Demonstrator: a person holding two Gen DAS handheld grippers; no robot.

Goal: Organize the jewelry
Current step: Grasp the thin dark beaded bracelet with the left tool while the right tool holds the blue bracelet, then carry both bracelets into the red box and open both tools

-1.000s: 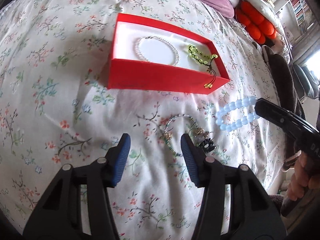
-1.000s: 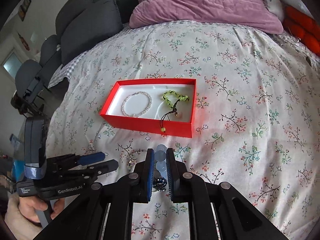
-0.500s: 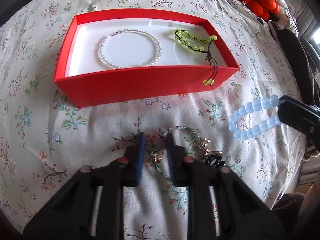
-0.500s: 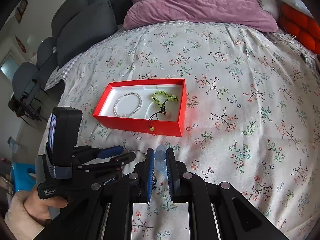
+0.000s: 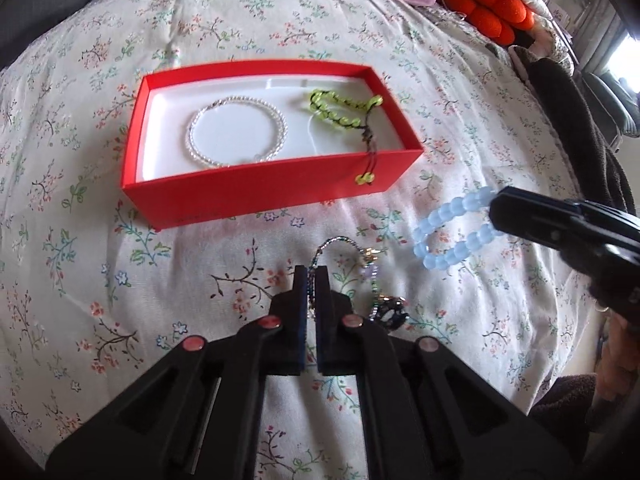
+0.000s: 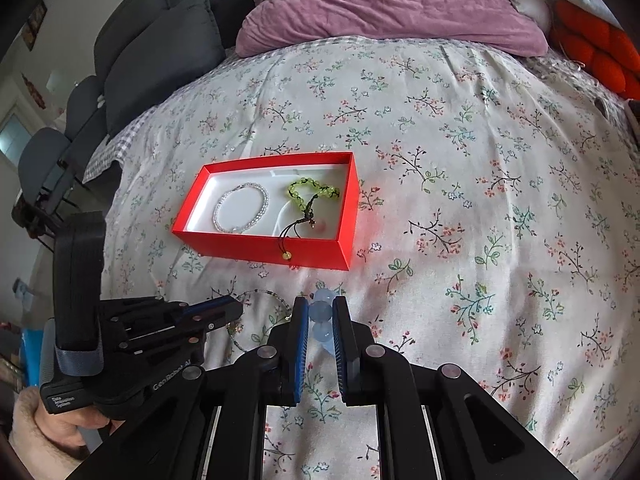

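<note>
Your left gripper (image 5: 311,280) has just closed on the thin dark beaded chain (image 5: 340,245) lying on the flowered bedcover (image 5: 200,300), in front of the red cardboard box (image 5: 260,196). Your right gripper (image 6: 320,312) grasps the pale blue bead bracelet (image 5: 452,236), held above the cover.

Floral bedspread (image 6: 460,128), spread across the bed. Purple pillow (image 6: 384,4), laid at its head. Orange cushion (image 5: 486,8), set beside the pillow. Grey cushions (image 6: 160,52), stacked at the bed's left. Dark blanket (image 5: 576,120), draped at the edge.
</note>
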